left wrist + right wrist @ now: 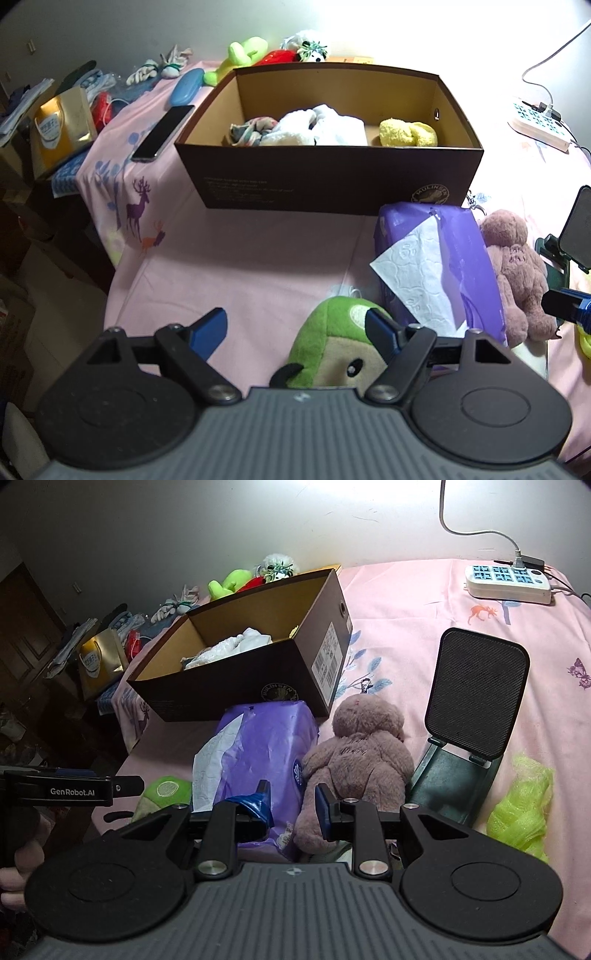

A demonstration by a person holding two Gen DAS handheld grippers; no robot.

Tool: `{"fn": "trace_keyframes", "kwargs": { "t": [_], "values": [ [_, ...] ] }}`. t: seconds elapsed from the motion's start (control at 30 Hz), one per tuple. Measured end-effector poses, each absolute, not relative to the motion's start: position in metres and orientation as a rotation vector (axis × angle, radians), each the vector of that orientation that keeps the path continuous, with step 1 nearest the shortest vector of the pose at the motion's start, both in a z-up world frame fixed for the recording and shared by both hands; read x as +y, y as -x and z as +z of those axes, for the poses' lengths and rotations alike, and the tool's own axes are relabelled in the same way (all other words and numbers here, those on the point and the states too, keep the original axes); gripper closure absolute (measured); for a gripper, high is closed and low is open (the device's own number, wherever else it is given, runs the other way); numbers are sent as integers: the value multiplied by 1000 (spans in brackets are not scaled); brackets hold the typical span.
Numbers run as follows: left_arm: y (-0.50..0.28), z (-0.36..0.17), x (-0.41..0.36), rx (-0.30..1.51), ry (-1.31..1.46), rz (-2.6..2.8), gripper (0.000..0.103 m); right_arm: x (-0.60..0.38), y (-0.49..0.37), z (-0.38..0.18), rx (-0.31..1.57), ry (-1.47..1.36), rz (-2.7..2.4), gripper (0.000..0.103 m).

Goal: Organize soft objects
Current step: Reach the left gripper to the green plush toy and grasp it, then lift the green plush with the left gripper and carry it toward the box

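My left gripper (295, 325) stands open wide over a green plush toy (328, 332), whose head lies low between the fingers, close to the right one. A brown cardboard box (332, 177) farther back holds a white cloth (317, 127), a patterned cloth and a yellow soft toy (406, 134). My right gripper (292, 795) has its jaws a little apart with nothing between the pads. It hangs just in front of a pink-brown plush bear (362, 753) and a purple tissue pack (266, 746). The left gripper (129, 785) shows at that view's left edge, above the green plush toy (166, 790).
A dark stand with a mesh pad (476, 694) rises right of the bear, with a neon green mesh cloth (524, 805) beside it. A power strip (506, 583) lies at the back right. A phone (164, 133), a blue case (186, 88) and more plush toys (240, 55) surround the box.
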State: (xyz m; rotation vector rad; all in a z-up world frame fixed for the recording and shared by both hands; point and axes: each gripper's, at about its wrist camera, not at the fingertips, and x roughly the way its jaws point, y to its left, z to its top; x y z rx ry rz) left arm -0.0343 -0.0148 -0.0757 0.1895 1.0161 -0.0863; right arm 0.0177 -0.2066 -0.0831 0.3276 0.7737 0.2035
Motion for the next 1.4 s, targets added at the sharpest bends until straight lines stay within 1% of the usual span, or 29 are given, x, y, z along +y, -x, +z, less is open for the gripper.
{"fn": "trace_keyframes", "kwargs": {
  "t": [0.37, 0.67, 0.93, 1.4],
  "values": [
    [57, -78, -6, 1031, -171, -148, 25, -217, -14, -93, 805, -380, 237, 95],
    [67, -95, -7, 1048, -204, -245, 25, -216, -12, -93, 814, -389, 229, 94],
    [66, -114, -6, 1074, -242, -304, 25, -210, -15, -93, 824, -381, 221, 94],
    [42, -143, -11, 1154, -271, -326, 25, -200, -25, -92, 833, -376, 204, 94]
  ]
}}
